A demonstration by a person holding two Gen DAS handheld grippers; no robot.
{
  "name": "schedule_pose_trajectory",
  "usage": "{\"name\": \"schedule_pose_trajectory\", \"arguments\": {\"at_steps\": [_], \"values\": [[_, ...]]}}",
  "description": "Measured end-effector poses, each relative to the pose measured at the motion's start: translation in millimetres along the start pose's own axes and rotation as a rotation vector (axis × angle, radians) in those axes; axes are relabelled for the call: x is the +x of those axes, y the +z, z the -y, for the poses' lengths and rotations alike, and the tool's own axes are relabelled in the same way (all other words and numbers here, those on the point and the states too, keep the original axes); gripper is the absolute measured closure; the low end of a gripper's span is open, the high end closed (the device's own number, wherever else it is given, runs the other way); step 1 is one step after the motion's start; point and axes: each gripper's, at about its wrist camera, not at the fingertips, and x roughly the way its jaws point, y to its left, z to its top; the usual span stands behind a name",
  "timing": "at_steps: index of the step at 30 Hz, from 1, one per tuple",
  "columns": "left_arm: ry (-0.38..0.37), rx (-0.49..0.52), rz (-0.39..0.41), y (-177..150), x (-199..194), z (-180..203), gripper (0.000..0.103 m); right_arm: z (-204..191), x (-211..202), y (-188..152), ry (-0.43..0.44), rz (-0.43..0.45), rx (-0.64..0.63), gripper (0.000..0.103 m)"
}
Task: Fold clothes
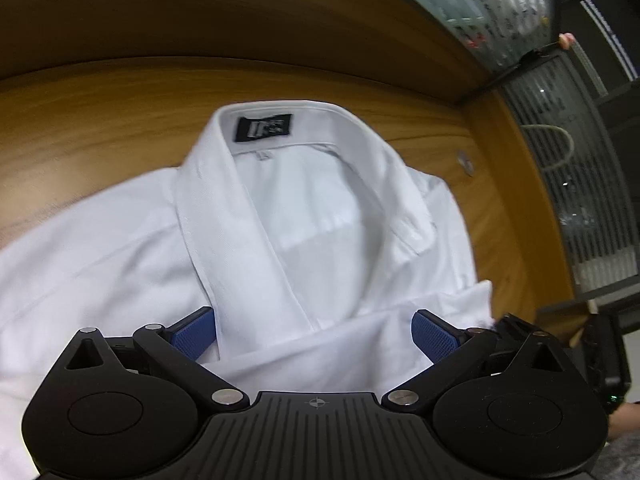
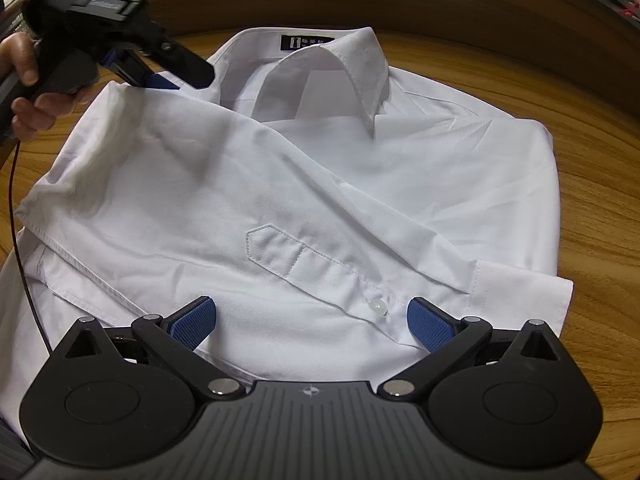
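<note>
A white dress shirt [image 2: 320, 168] lies on the wooden table [image 2: 600, 160], collar [image 2: 352, 60] away from me, with a black neck label [image 1: 264, 127]. One sleeve is folded across the chest, its cuff [image 2: 516, 284] with a button [image 2: 378, 305] near my right gripper [image 2: 312, 324]. The right gripper is open just above the sleeve cuff placket. My left gripper [image 1: 314, 334] is open over the shirt below the collar [image 1: 224, 200]; in the right wrist view it [image 2: 160, 80] sits at the shirt's shoulder by the folded sleeve edge.
The table has a raised wooden back wall [image 1: 240, 12]. A glass partition [image 1: 500, 12] and dark furniture stand at the right in the left wrist view. A thin black cable [image 2: 18, 220] hangs from the left gripper's handle.
</note>
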Motion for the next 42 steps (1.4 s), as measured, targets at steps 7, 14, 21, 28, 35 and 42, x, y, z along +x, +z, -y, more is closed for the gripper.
{"name": "schedule_pose_trajectory", "arguments": {"at_steps": [7,14,21,28,35,42], "values": [[-0.069,-0.074,0.033,11,-6,15,0.009,0,2,0,-0.002,0.001,0.001,0.0],[-0.073,-0.219,0.053,33,-9,19,0.012,-1,1,0,-0.002,0.004,0.005,0.001],[-0.042,-0.341,0.062,40,-12,17,0.012,-15,-13,25,0.001,0.111,-0.027,0.001],[0.096,-0.355,0.005,47,-20,27,0.011,-21,10,67,-0.087,0.154,-0.102,0.001],[0.157,-0.276,0.006,41,-29,34,0.01,-14,48,84,-0.101,0.09,-0.15,0.001],[0.244,-0.174,0.015,16,-43,39,0.01,-6,31,80,-0.068,0.099,-0.126,0.001]]}}
